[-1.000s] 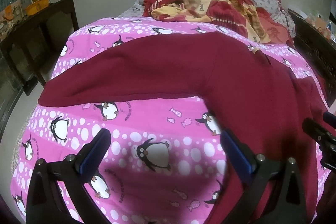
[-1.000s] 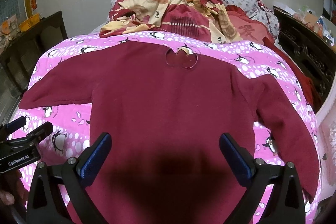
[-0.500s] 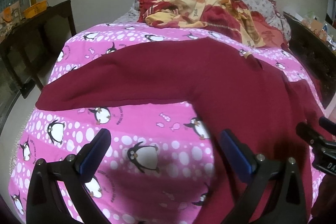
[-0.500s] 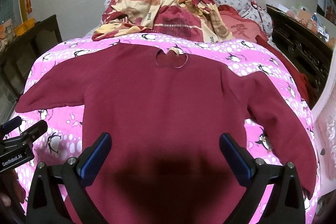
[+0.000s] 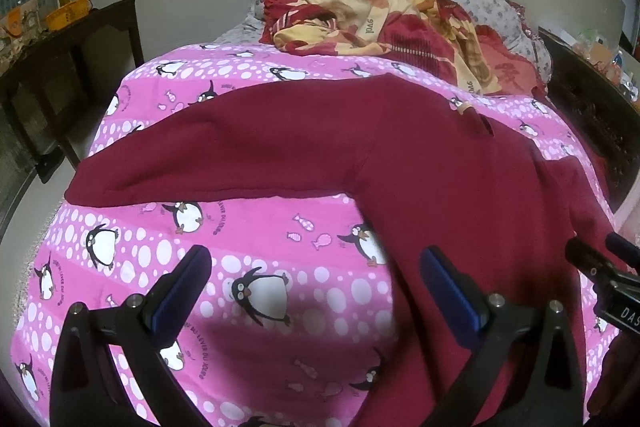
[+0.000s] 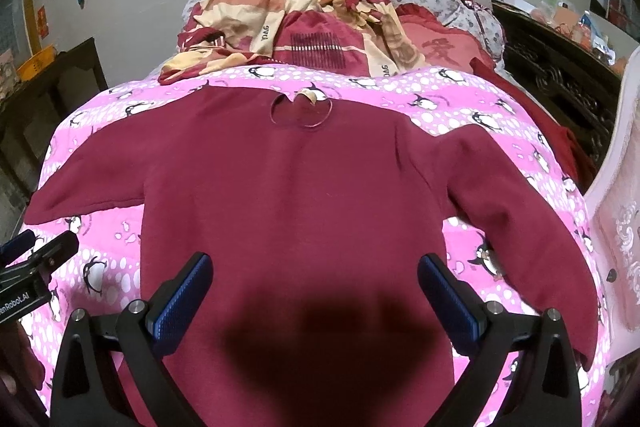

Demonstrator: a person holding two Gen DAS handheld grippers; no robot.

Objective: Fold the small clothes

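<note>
My spread left gripper [image 5: 316, 291] and right gripper [image 6: 316, 291] hover over the soft, limp maroon fleece sweatshirt [image 6: 296, 195] at frame centre; its sleeve cuffs look best to pinch.

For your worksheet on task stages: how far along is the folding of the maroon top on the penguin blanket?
Done: the maroon top lies spread flat on the penguin blanket, both sleeves out, collar away from the cameras. In hand: nothing; the left gripper and right gripper hang over it with jaws wide apart, empty. Left: every fold; no sleeve or hem is turned in yet.
</note>
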